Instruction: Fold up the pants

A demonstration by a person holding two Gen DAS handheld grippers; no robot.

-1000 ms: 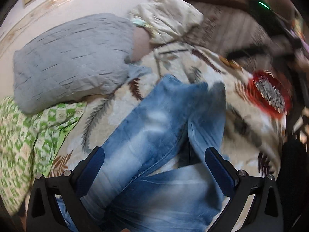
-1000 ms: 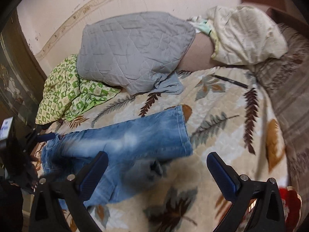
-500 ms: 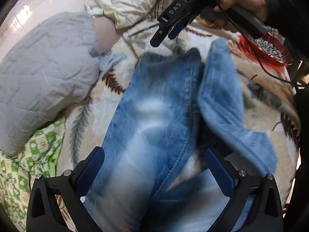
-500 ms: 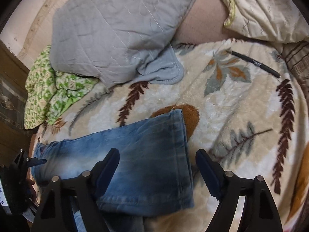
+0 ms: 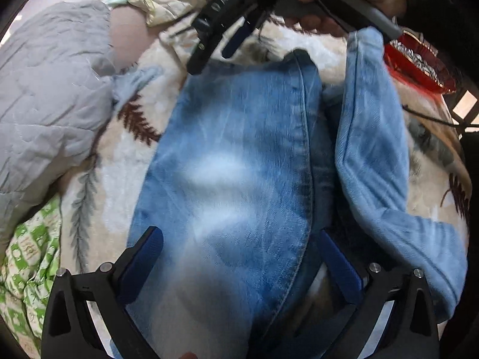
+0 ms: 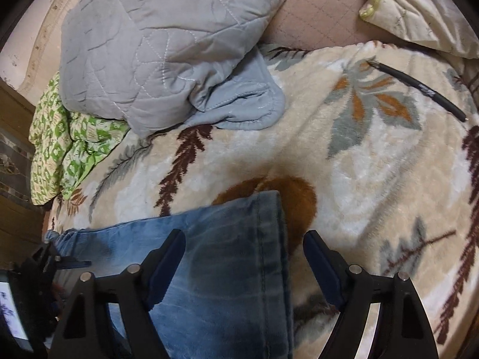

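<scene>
Faded blue jeans (image 5: 239, 185) lie on a leaf-patterned blanket (image 5: 119, 155). One leg lies flat and straight. The other leg (image 5: 374, 137) is rumpled and partly raised to its right. My left gripper (image 5: 239, 263) is open, its jaws straddling the flat leg close to the waist end. My right gripper (image 6: 244, 254) is open, low over the hem (image 6: 269, 239) of the flat leg; it also shows in the left wrist view (image 5: 218, 42), held by a hand above the hem.
A grey quilted cover (image 6: 155, 39) and green patterned cloth (image 6: 66, 146) lie at the left. A cream pillow (image 6: 419, 9) is at the far side. A black pen (image 6: 419, 86) lies on the blanket. A red object (image 5: 419, 62) sits at the right edge.
My right gripper has dropped toward the hem of the flat leg and its jaws have narrowed. My left gripper has moved closer over the jeans. The second leg has shifted.
</scene>
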